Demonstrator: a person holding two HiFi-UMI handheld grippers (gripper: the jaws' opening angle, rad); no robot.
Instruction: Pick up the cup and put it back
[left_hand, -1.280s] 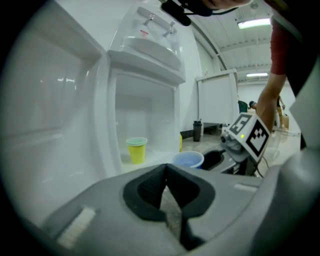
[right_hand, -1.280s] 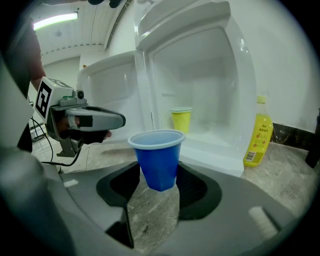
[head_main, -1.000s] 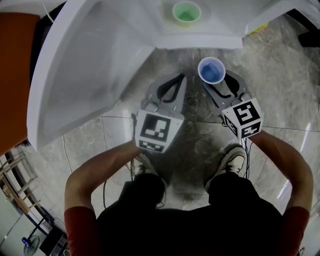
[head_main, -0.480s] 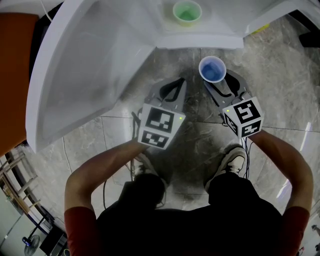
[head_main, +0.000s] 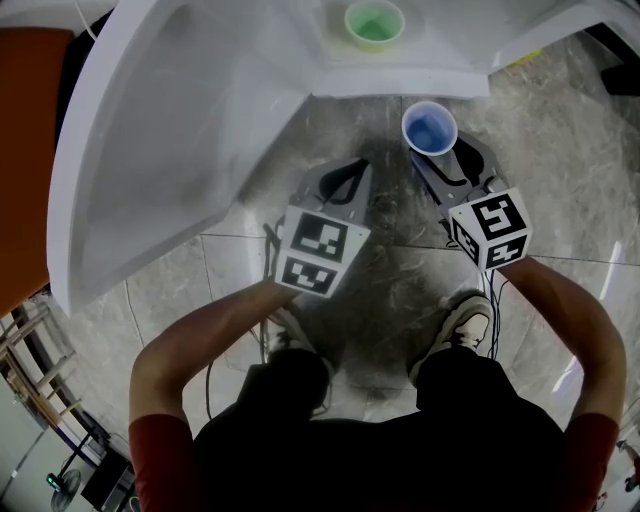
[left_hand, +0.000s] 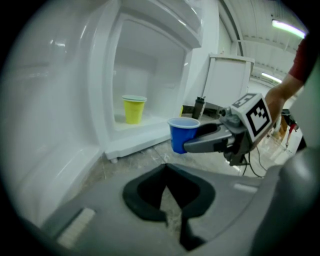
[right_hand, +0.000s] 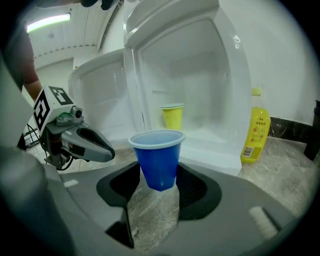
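A blue cup (head_main: 430, 128) hangs upright over the stone floor, just in front of the open white fridge (head_main: 400, 78). My right gripper (head_main: 442, 152) is shut on it, its pads pressing the cup's lower sides (right_hand: 159, 160). In the left gripper view the blue cup (left_hand: 182, 134) sits at the tip of that gripper. My left gripper (head_main: 348, 165) hovers to the left at about the same height, shut with nothing between its fingers (left_hand: 167, 186). A yellow-green cup (head_main: 373, 24) stands inside the fridge on its floor.
The fridge door (head_main: 170, 140) is swung wide open on the left, close beside my left gripper. A yellow bottle (right_hand: 255, 129) stands on the floor to the right of the fridge. The person's shoes (head_main: 462, 325) are on the tiles below.
My right gripper has carried the blue cup slightly forward, toward the fridge opening. The left gripper has tilted and shifted slightly right.
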